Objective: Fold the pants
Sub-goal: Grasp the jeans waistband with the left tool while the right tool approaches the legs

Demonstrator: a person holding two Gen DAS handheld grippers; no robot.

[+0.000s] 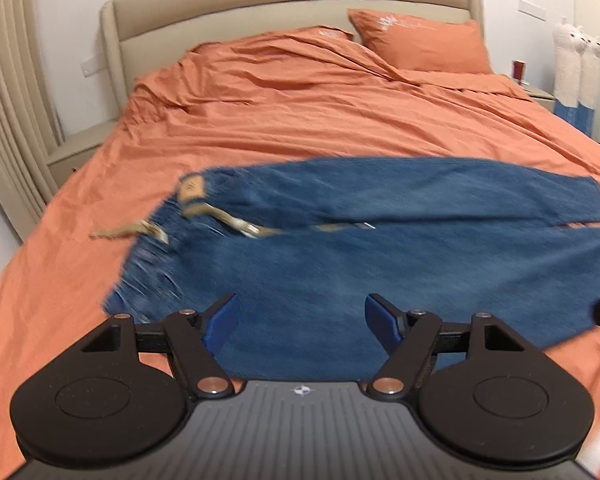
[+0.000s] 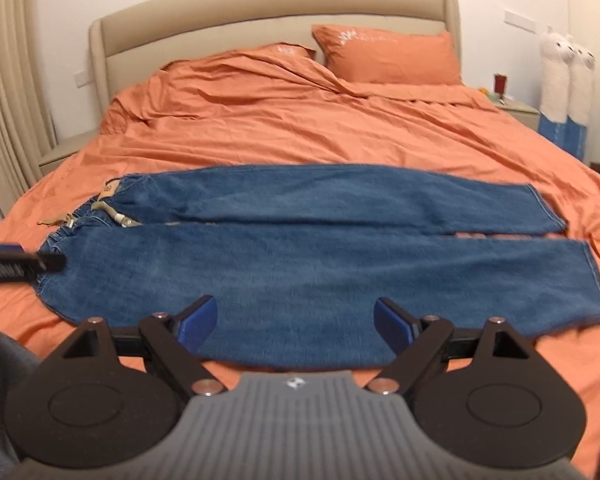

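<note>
Ahead of both wide-open, empty hand-held grippers, left (image 1: 300, 322) and right (image 2: 294, 322), the jeans (image 2: 300, 256) lie flat on the bed (image 2: 300, 136), unfolded, likely awaiting a grasp on the near leg's edge.

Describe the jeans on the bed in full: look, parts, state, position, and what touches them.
The jeans are blue denim, spread flat across the orange bedsheet, unfolded. The waistband lies to the left with a tan patch and a tan belt trailing off onto the sheet; both legs run rightward side by side, a narrow gap between them, hems at the right. Only the sheet and belt touch them. The left gripper and right gripper hover open over the near leg, holding nothing.
</note>
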